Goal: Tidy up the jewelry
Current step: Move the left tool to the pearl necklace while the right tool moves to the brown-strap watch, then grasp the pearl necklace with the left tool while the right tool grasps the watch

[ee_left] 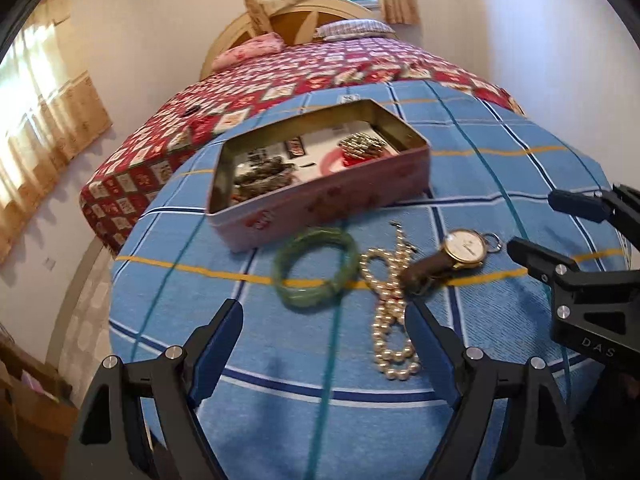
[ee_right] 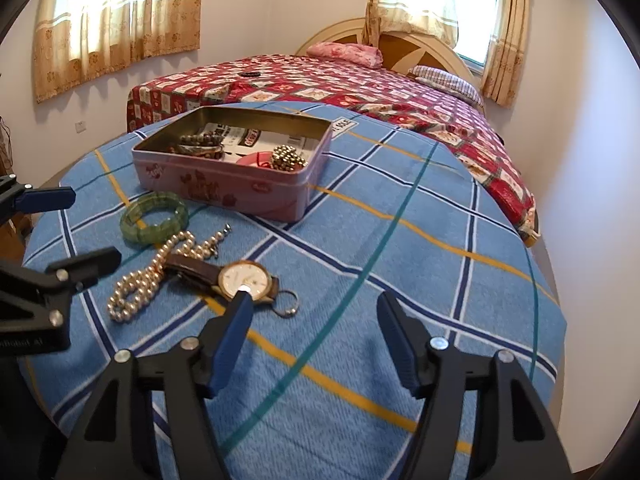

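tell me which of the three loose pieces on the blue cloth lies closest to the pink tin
The green bangle, a plain closed ring lying just beside the tin. The pearl necklace and the brown-strapped watch lie farther from it, nearer the grippers.

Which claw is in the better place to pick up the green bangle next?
Probably left. The green bangle lies just ahead of the open left claw. The right claw, also open, is nearer the watch.
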{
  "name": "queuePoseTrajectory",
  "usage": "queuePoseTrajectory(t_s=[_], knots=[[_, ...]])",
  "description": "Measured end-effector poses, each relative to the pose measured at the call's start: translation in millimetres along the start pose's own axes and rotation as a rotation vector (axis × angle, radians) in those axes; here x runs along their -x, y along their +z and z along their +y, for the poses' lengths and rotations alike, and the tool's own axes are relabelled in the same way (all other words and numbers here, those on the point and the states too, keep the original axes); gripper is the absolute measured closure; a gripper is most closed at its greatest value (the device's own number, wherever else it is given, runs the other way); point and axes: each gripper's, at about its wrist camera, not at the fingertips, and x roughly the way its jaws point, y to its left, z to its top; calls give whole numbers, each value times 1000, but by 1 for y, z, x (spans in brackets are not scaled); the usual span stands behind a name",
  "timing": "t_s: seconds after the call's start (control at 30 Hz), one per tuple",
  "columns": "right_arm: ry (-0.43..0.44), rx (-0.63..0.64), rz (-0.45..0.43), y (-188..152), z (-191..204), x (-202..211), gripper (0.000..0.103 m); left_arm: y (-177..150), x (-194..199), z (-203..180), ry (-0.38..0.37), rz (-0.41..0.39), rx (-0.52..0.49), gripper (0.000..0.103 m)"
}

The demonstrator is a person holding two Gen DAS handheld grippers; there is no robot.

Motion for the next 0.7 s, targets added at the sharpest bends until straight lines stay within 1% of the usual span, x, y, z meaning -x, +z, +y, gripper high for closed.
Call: queuePoseTrajectory(t_s=[0.1,0.2,0.3,0.33,0.37,0.4,0.43,0.47,0.53,0.6,0.63,0.7], knots=[[0,-17,4,-2,-2,-3,36,-1,-12,-7,-6,30,-17,20],[1,-24,8,-3,-2,-5,36,-4,-24,-7,-28,61,-15,20],[4,-24,11,-3,-1,-7,36,-6,-31,6,-43,71,35,20],[9,-24,12,-4,0,-7,36,-6,-31,11,-35,71,46,23],[12,-23,12,-4,0,-7,36,-7,-32,16,-34,70,60,36],[21,-19,15,-3,2,-8,36,-7,-34,20,-45,72,71,43],[27,-13,14,-3,4,-8,36,-8,-34,26,-69,74,90,53],[33,-7,12,-2,7,-8,36,-8,-34,28,-78,75,91,66],[53,13,12,1,12,-10,36,-8,-34,28,-81,71,74,79],[69,47,5,5,20,-12,36,-9,-33,30,-96,70,70,83],[72,60,3,7,23,-13,36,-9,-34,32,-97,69,68,93],[83,84,9,13,28,-17,36,-10,-35,40,-89,71,83,94]])
